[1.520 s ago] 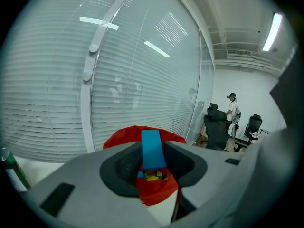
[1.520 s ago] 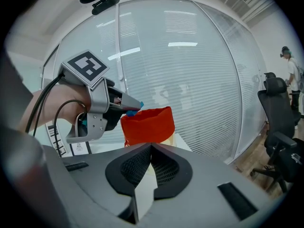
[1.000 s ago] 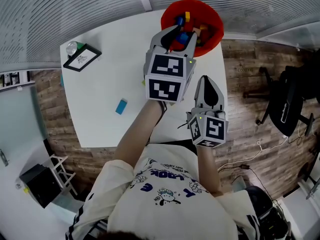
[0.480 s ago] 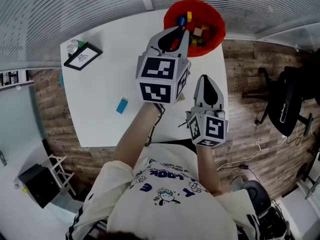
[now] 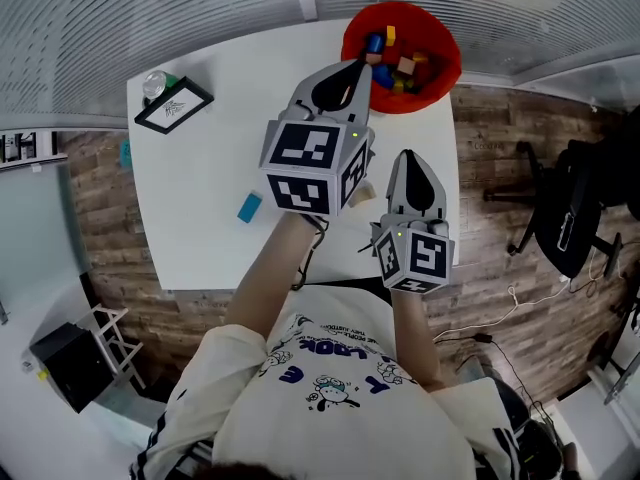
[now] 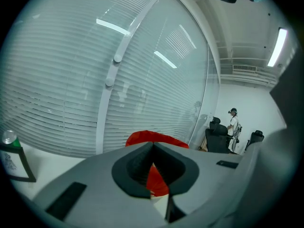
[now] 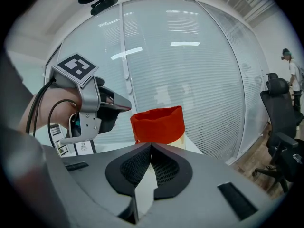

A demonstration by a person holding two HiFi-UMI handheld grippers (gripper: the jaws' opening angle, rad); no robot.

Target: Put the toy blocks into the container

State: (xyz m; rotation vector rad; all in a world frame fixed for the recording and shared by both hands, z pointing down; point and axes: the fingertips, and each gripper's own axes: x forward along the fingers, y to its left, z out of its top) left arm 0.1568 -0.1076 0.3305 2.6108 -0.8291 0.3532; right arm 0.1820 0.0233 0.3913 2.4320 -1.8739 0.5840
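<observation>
Head view: red container [image 5: 447, 72] holding toy blocks [image 5: 398, 65], far right of tabletop [image 5: 215, 153]; one blue block [image 5: 249, 207] loose, near left.
Left gripper view: left gripper [image 6: 153, 145] fingers just closed, pressed together, nothing between.
Right gripper view: right gripper [image 7: 151, 147] fingers pressed together, nothing between; container beyond.

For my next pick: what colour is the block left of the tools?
Block: blue; head view.

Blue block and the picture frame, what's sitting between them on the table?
Nothing. In the head view, only bare white table lies between the blue block and the black picture frame.
</observation>
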